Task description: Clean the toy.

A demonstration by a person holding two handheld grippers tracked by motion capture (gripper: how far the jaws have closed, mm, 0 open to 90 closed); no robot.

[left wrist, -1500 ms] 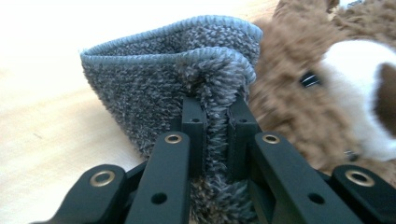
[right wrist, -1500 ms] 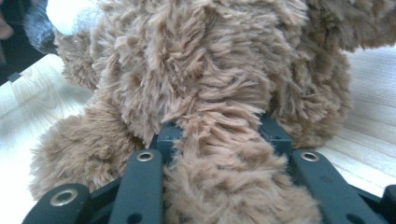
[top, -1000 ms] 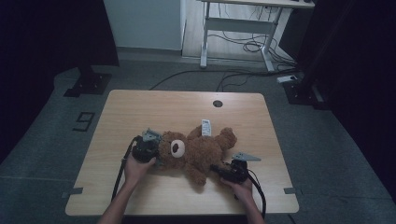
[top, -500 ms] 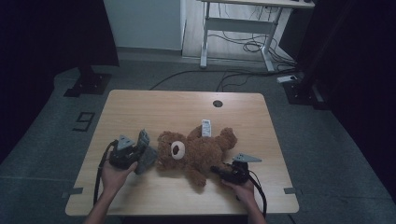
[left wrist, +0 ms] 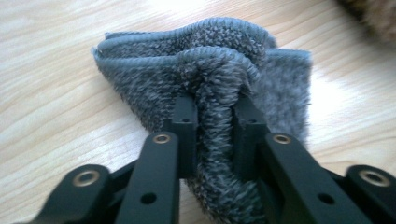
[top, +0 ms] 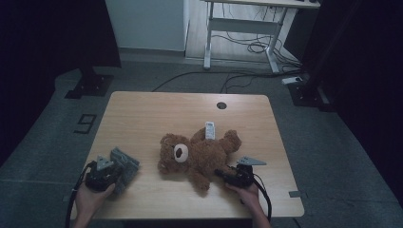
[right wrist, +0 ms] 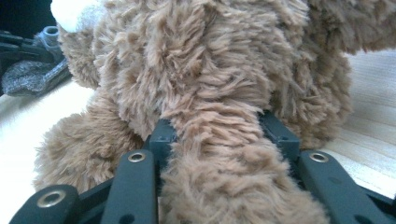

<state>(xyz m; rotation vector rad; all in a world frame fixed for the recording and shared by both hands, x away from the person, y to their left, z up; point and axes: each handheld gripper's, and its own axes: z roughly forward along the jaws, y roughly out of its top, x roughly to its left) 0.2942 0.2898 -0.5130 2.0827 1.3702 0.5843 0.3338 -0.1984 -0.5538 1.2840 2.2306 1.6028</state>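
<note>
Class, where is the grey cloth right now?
In the high view the grey cloth lies near the table's front-left corner, left of the teddy bear.

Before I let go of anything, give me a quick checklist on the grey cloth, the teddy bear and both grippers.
1. Grey cloth between the left gripper jaws, which have just been opening: ok.
2. Cloth off the teddy bear: ok.
3. Bear limb between the right gripper jaws, also just opening: ok.
4. Bear lying fully on the table: ok.
5. Cloth near the table's left edge, fully supported: cannot tell.
</note>
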